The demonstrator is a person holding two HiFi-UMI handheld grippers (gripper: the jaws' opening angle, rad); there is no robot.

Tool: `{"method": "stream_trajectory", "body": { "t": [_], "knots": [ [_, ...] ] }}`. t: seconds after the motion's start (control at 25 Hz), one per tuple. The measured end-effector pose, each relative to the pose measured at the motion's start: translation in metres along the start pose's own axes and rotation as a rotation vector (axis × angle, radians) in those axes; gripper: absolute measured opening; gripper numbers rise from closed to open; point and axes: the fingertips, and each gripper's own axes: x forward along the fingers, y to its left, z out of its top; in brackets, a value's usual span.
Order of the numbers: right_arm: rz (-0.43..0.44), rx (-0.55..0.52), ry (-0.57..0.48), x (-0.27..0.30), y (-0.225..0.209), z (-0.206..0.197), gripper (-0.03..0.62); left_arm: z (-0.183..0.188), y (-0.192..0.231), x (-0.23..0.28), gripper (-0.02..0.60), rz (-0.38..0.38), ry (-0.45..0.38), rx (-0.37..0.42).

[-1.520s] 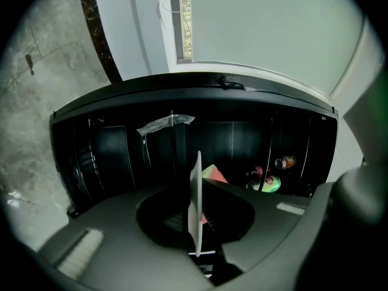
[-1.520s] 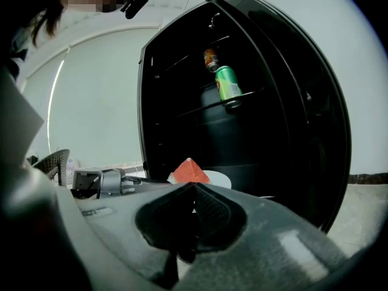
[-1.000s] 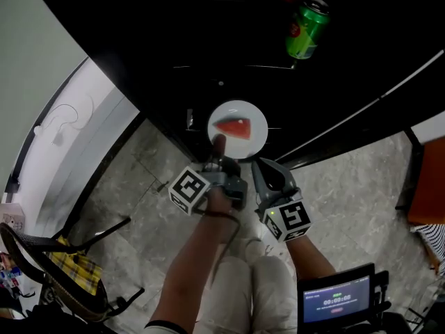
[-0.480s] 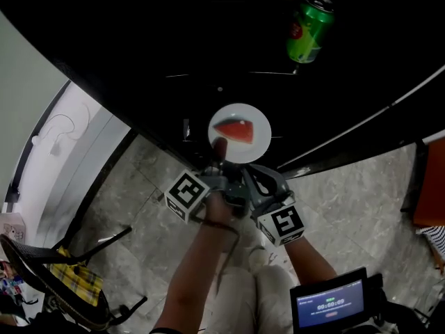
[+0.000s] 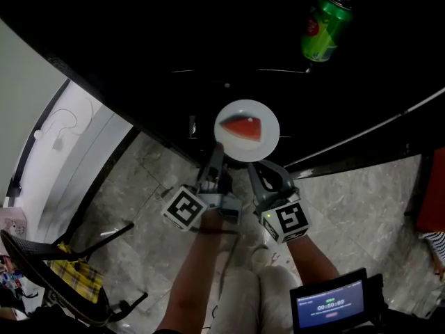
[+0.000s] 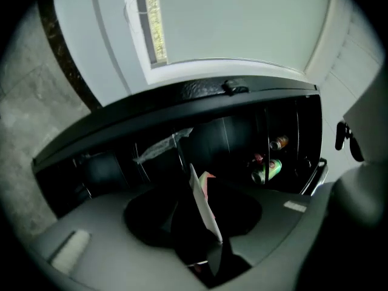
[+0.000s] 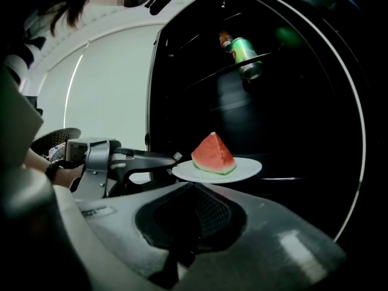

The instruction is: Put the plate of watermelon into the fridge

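A white plate [image 5: 269,120] carries a red watermelon wedge [image 5: 245,128] and hangs at the mouth of the dark open fridge [image 5: 174,40]. My left gripper [image 5: 217,147] is shut on the plate's near rim. In the left gripper view the plate [image 6: 204,206] shows edge-on between the jaws. The right gripper view shows the plate [image 7: 244,168] and wedge [image 7: 212,153] level, with the left gripper [image 7: 176,160] pinching the rim. My right gripper [image 5: 265,170] sits just below and right of the plate, shut and holding nothing.
A green can [image 5: 325,25] stands on a fridge shelf further in, with a bottle [image 7: 225,40] beside it. A chair with a yellow plaid cloth [image 5: 75,275] is at lower left. A timer screen [image 5: 334,303] sits by my knees on the marble floor.
The left gripper has stretched forward and carried the plate a little further toward the fridge. The right gripper has stayed behind it, about where it was.
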Motion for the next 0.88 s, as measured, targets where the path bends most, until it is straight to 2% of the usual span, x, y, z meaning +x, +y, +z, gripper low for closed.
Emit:
{"method": "stream_trajectory", "body": {
  "t": [0.04,0.08,0.12,0.16,0.2,0.28,0.36,0.44,0.52,0.76,0.88],
  "knots": [
    [-0.001,0.006,-0.001,0.001,0.0,-0.001,-0.003,0.006,0.004,-0.007,0.149,0.033,-0.02,0.118],
    [-0.003,0.014,0.0,0.002,0.0,-0.002,-0.003,0.011,0.002,-0.013,0.131,0.058,-0.034,0.28],
    [-0.003,0.022,0.0,0.002,0.0,-0.003,-0.003,0.013,-0.006,-0.017,0.051,0.07,-0.039,0.463],
    [-0.002,0.026,0.0,0.003,0.0,-0.003,-0.003,0.01,-0.019,-0.02,0.003,0.061,-0.031,0.642],
    [-0.002,0.029,0.0,0.004,-0.001,-0.003,-0.002,0.002,-0.032,-0.021,0.003,0.037,-0.015,0.795],
    [-0.007,0.037,0.003,0.004,-0.003,-0.002,-0.003,-0.015,-0.048,-0.02,0.003,-0.018,0.02,1.002],
    [-0.015,0.051,0.006,0.003,-0.005,-0.002,-0.003,-0.029,-0.049,-0.02,0.002,-0.048,0.051,1.141],
    [-0.018,0.048,0.003,0.001,-0.004,-0.001,-0.003,-0.04,-0.046,-0.019,0.002,-0.068,0.084,1.243],
    [-0.02,0.029,-0.009,-0.002,-0.004,0.002,-0.002,-0.047,-0.042,-0.02,0.002,-0.08,0.109,1.287],
    [-0.057,0.003,-0.047,-0.008,-0.002,0.007,-0.002,-0.054,-0.027,-0.022,0.002,-0.086,0.163,1.345],
    [-0.068,0.009,-0.064,-0.01,-0.001,0.008,-0.002,-0.055,-0.027,-0.019,0.003,-0.099,0.157,1.329]
  ]
}}
